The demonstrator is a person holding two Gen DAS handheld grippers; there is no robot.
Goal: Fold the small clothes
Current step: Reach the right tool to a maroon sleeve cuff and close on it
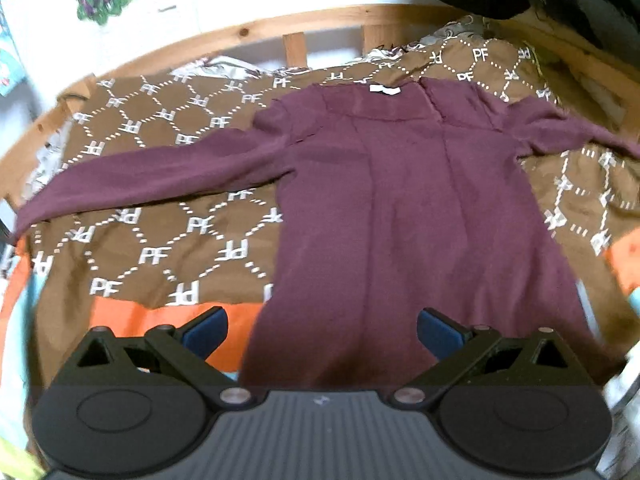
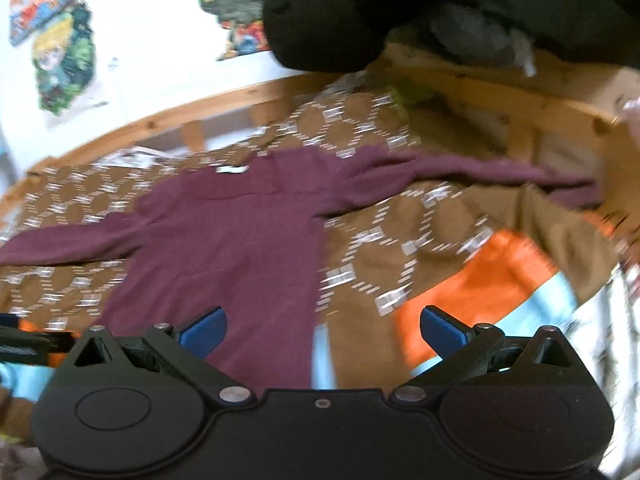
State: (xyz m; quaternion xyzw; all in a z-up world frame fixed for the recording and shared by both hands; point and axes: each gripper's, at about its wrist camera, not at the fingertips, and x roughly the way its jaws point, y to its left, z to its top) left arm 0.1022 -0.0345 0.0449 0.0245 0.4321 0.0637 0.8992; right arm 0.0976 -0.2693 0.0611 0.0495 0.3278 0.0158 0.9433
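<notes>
A maroon long-sleeved top (image 1: 404, 208) lies flat on a brown patterned blanket (image 1: 168, 236), both sleeves spread out, a white neck label (image 1: 383, 90) at the far end. My left gripper (image 1: 322, 332) is open and empty above the top's near hem. The top also shows in the right wrist view (image 2: 240, 240). My right gripper (image 2: 322, 332) is open and empty over the hem's right corner and the blanket (image 2: 400, 248). The left gripper's edge (image 2: 24, 340) shows at far left there.
A wooden bed rail (image 1: 296, 32) runs along the far side. Dark clothing (image 2: 400, 8) hangs at the upper right. An orange and light-blue cloth (image 2: 480, 280) lies under the blanket at the near right. Stickers (image 2: 64, 56) are on the white wall.
</notes>
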